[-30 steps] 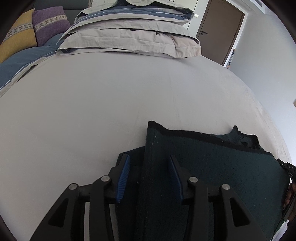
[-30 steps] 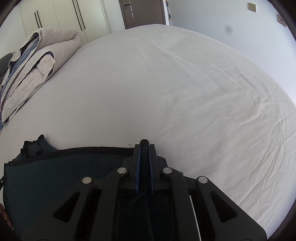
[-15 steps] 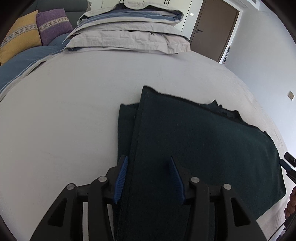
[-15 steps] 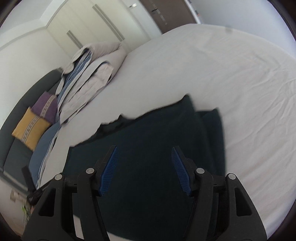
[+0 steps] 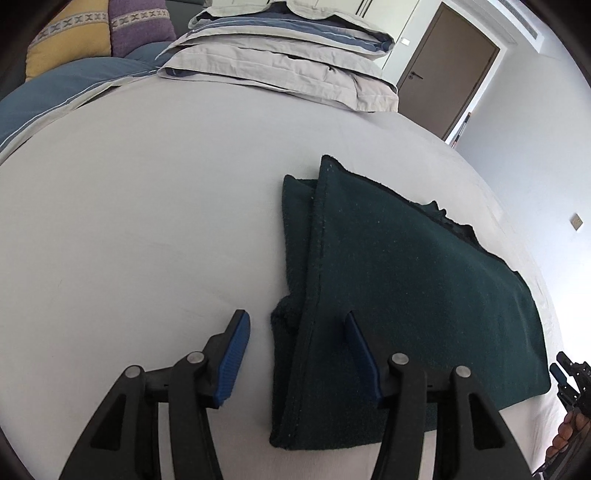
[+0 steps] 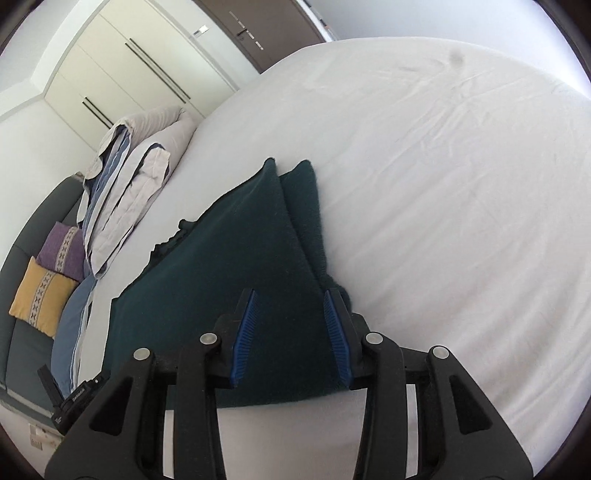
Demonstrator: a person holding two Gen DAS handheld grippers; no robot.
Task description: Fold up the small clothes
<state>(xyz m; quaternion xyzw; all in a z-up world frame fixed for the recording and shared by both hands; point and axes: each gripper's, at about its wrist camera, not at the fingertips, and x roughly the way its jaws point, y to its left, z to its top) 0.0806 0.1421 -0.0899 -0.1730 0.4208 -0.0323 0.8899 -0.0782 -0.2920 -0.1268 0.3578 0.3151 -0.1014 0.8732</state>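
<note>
A dark green garment (image 5: 399, 280) lies folded flat on the white bed sheet (image 5: 147, 221), with a narrower layer showing along its left side. My left gripper (image 5: 295, 321) hovers over the garment's near left corner. Its jaws are opening, and the pads press on nothing. In the right wrist view the same garment (image 6: 229, 273) spreads under my right gripper (image 6: 291, 295). Those jaws are closing above the cloth's near right edge, and the blue pads are clear of it. The right gripper (image 5: 561, 367) also shows at the left wrist view's right edge, held by a hand (image 5: 569, 428).
A stack of folded grey and blue bedding (image 5: 288, 62) sits at the far end of the bed. Yellow (image 5: 66, 40) and purple (image 5: 140, 26) cushions rest on a dark sofa beyond. A brown door (image 5: 447, 74) and white wardrobes (image 6: 122, 66) stand behind. Wrinkled sheet (image 6: 461, 184) stretches to the right.
The right gripper, shut on the garment's edge a second ago, has let go and drawn back. The left gripper has also pulled back and opened wider. The garment now lies folded.
</note>
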